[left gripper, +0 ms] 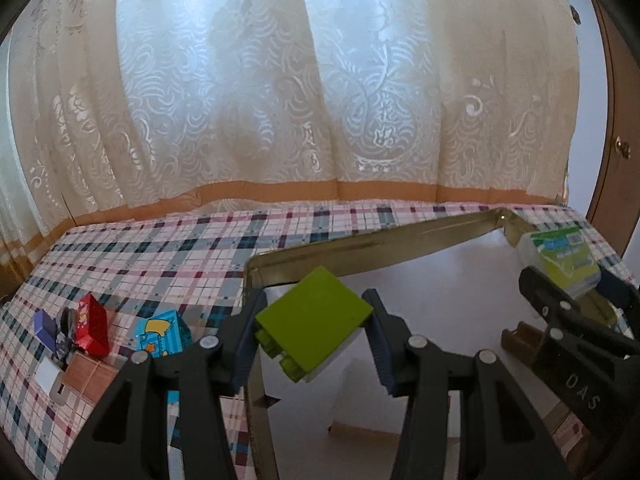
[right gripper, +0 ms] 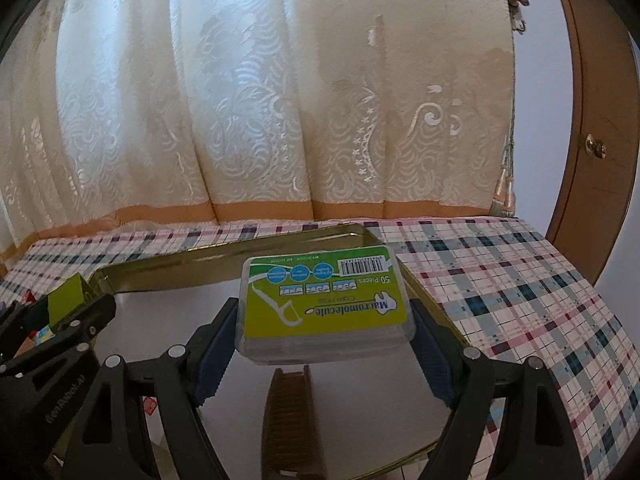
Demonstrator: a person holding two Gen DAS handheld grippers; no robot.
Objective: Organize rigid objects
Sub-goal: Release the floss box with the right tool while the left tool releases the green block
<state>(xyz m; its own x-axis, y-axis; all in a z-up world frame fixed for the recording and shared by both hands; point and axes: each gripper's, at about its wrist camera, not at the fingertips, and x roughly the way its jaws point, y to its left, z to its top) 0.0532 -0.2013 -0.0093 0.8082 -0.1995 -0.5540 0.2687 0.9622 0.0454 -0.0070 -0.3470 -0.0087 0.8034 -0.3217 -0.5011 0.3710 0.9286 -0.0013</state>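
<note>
Both grippers hang over the gold-rimmed tray point(left gripper: 360, 246) on the plaid-clothed table point(left gripper: 160, 256): the left gripper point(left gripper: 316, 340) is clenched on a green block point(left gripper: 316, 314), tilted on its corner above the tray's near left side, and the right gripper point(right gripper: 324, 340) grips a clear floss box point(right gripper: 320, 304) by its two short sides, label up, over the tray's right part. A brown ridged piece point(right gripper: 290, 408) lies inside the tray below the floss box. Left of the tray, on the cloth, sit a red box point(left gripper: 94, 326), a blue carton point(left gripper: 162, 334) and a few smaller things, close together.
</note>
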